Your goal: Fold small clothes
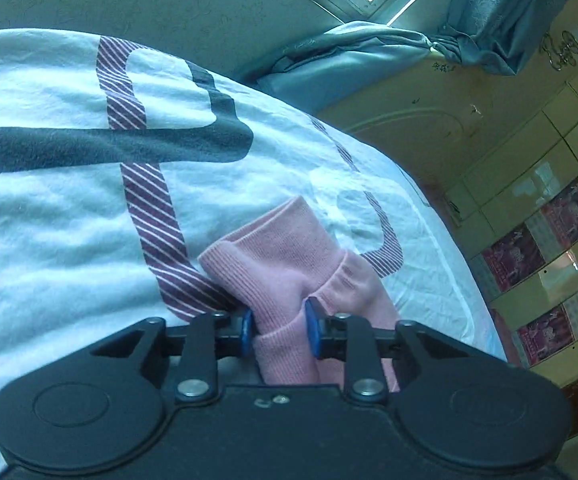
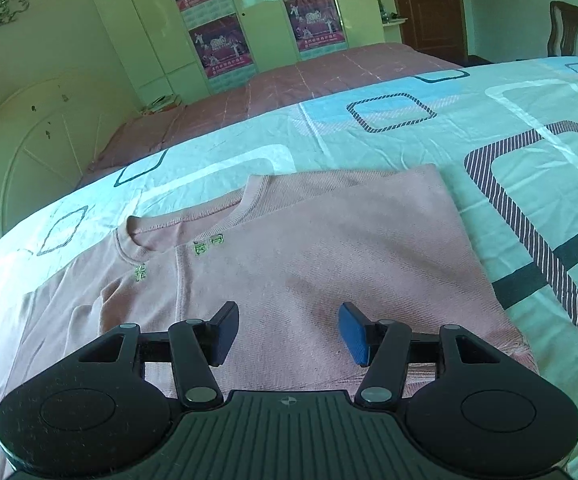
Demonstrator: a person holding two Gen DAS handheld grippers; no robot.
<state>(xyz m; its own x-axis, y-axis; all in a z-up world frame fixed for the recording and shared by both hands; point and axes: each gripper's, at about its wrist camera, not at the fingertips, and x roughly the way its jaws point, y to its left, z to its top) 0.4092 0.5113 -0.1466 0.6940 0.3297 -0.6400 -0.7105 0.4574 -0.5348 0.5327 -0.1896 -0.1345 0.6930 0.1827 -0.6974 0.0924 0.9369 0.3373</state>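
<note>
Left wrist view: I am holding my left gripper [image 1: 278, 330] closed down on a bunched part of the pink garment [image 1: 289, 264]; the ribbed pink fabric is passing between the two blue pads [image 1: 311, 328] and is pressed by both, with a ribbed cuff-like end standing up ahead of the fingers; the rest of that fabric is trailing back under the gripper body. Beneath it the bed sheet [image 1: 49, 208] is lying white with dark and striped rounded-rectangle outlines; beyond the bed edge a blue curtain [image 1: 369, 52] is hanging by a window, and a pale wardrobe [image 1: 529, 184] with red posters is standing at the right.

Right wrist view: I am keeping my right gripper [image 2: 289, 334] wide apart, its blue pads [image 2: 353, 332] gripping nothing and hovering above the lower body of the pink top [image 2: 329, 248]; whether the fingertips are touching the cloth I cannot tell. The top is lying flat on the patterned sheet [image 2: 489, 128], neckline [image 2: 193, 224] toward the far left, small green embroidered marks [image 2: 209, 244] just below the collar; its right side is showing a straight folded edge, while its left side is spreading out toward the bed edge. Behind the sheet a pink quilt [image 2: 289, 80] is covering the far part of the bed; a brown door [image 2: 429, 4] and a chair [image 2: 569, 28] are standing at the back.
</note>
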